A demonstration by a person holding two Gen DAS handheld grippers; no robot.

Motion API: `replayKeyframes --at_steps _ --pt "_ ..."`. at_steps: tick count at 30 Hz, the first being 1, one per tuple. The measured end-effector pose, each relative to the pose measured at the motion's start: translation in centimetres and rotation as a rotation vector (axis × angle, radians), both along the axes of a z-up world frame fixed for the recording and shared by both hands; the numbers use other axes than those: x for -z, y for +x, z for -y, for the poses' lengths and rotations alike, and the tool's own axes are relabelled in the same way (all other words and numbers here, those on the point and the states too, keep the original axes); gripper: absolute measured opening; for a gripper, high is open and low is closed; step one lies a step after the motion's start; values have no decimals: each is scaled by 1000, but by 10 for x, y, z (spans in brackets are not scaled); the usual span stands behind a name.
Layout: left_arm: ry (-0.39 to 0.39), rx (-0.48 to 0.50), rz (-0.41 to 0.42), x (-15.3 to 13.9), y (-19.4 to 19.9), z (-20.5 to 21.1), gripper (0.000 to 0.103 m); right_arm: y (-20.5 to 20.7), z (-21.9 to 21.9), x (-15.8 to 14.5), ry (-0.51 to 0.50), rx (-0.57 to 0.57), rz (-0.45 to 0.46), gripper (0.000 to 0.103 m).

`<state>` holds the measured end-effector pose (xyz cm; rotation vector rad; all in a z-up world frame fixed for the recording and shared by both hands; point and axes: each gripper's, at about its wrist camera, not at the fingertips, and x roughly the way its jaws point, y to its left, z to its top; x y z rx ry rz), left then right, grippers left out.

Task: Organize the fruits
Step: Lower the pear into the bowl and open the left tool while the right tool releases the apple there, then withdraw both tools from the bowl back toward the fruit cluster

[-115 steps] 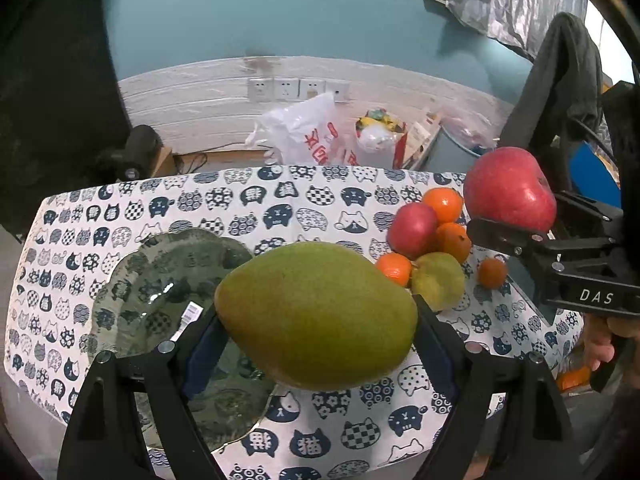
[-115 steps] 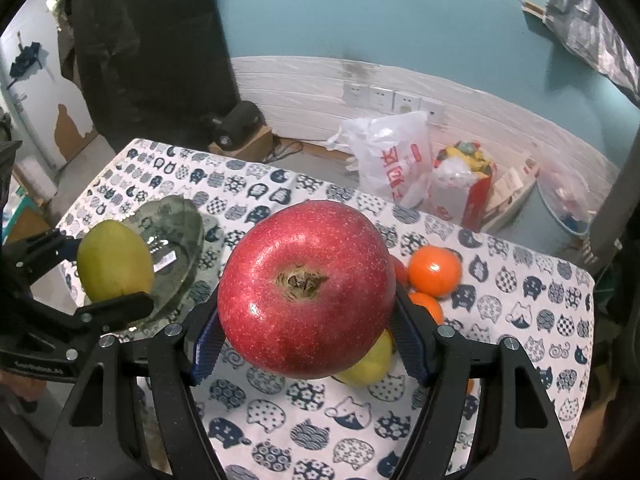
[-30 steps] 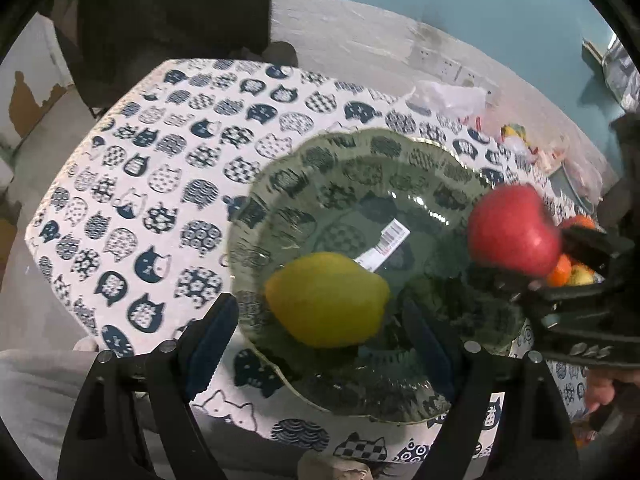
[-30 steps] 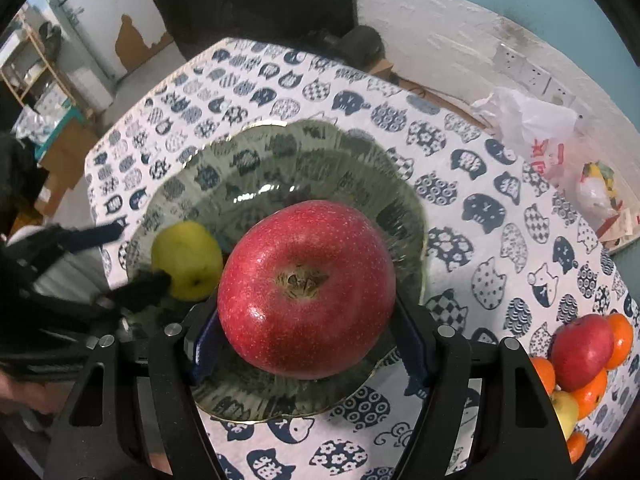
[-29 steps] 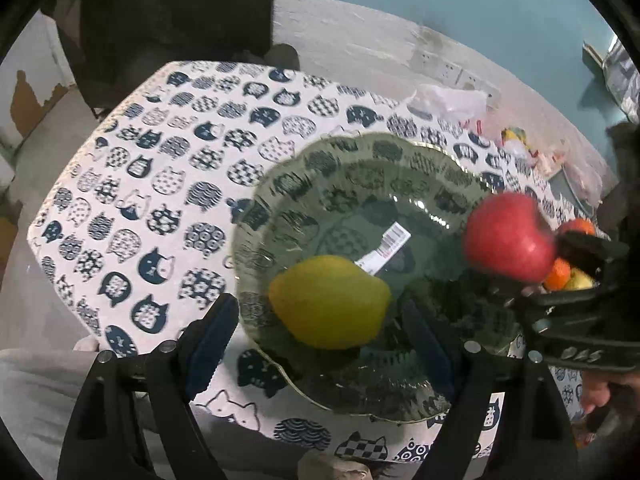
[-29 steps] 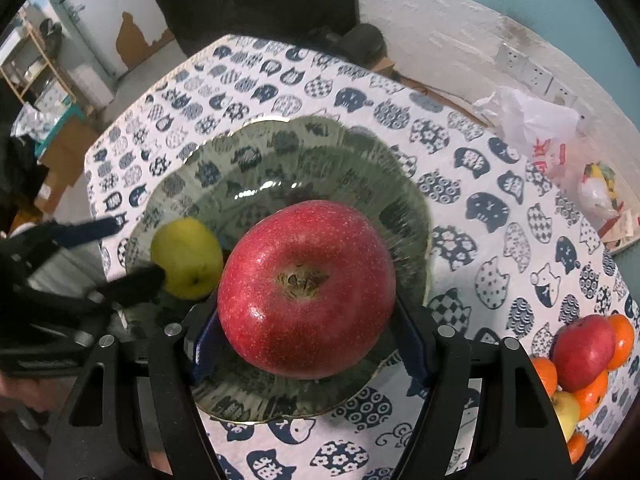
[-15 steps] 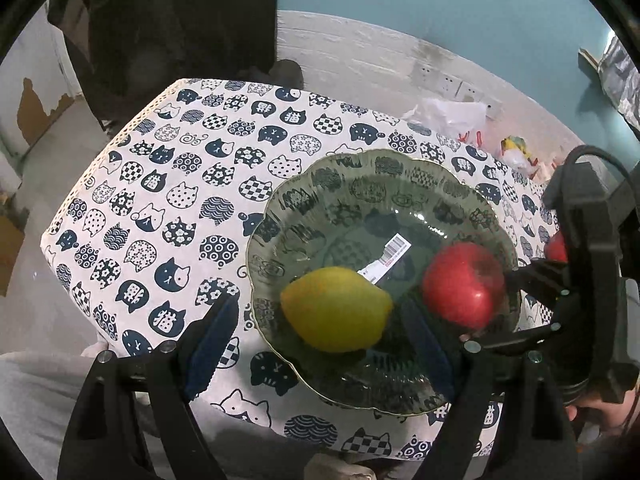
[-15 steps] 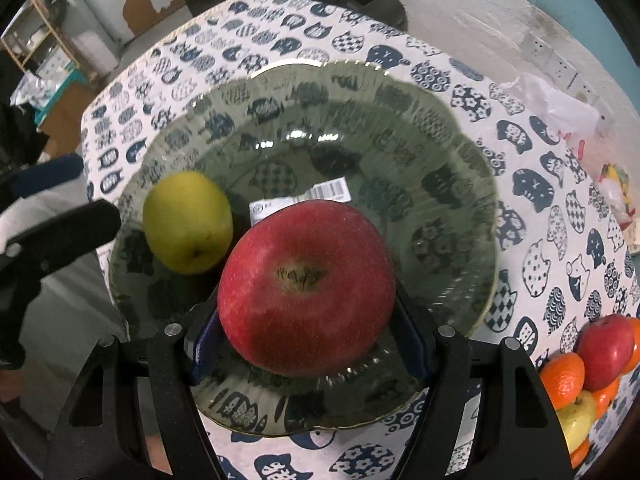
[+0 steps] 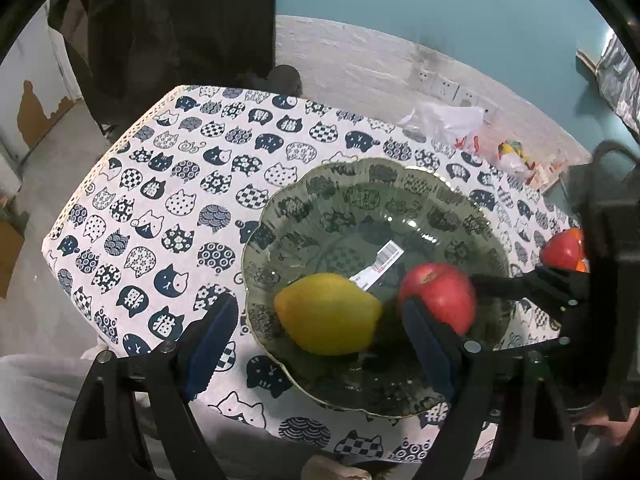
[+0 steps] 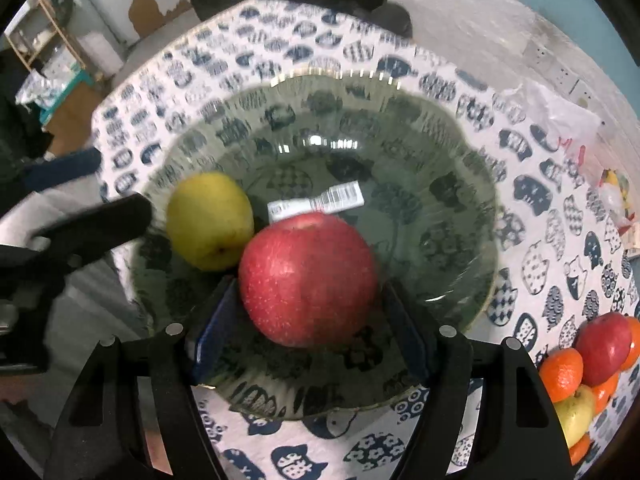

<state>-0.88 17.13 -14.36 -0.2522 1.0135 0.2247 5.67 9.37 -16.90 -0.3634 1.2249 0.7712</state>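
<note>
A green glass bowl [image 9: 360, 164] [image 10: 320, 76] stands on the cat-print tablecloth [image 9: 160, 208]. A yellow-green pear [image 9: 328, 314] [image 10: 208, 220] lies in the bowl. My left gripper [image 9: 320, 312] is open around the pear, with gaps on both sides. Next to the pear a red apple [image 9: 436, 296] [image 10: 308, 280] rests in the bowl. My right gripper [image 10: 310, 292] stands open around the apple, its pads just off the skin. In the right wrist view the left gripper [image 10: 120, 184] shows at the bowl's left rim.
A pile of oranges, a red apple and a pear [image 10: 592, 356] [image 9: 564, 246] lies right of the bowl. A barcode label [image 10: 316, 200] sticks to the bowl's bottom. A white plastic bag [image 9: 444, 120] sits behind the table. A person's grey-clad leg [image 9: 36, 400] is at the near edge.
The right gripper sank with the apple into the bowl beside the pear. The apple has tipped between the jaws, its stem end now turned away. The left gripper stayed open around the pear.
</note>
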Motion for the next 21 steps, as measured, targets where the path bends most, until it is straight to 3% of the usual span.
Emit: replayKeyframes --at_steps 11,21 --pt "-17 2 85 -29 2 12 86 -2 31 -50 31 54 84 74" --pt "-19 33 103 -41 7 33 86 -7 77 -82 63 125 127 74"
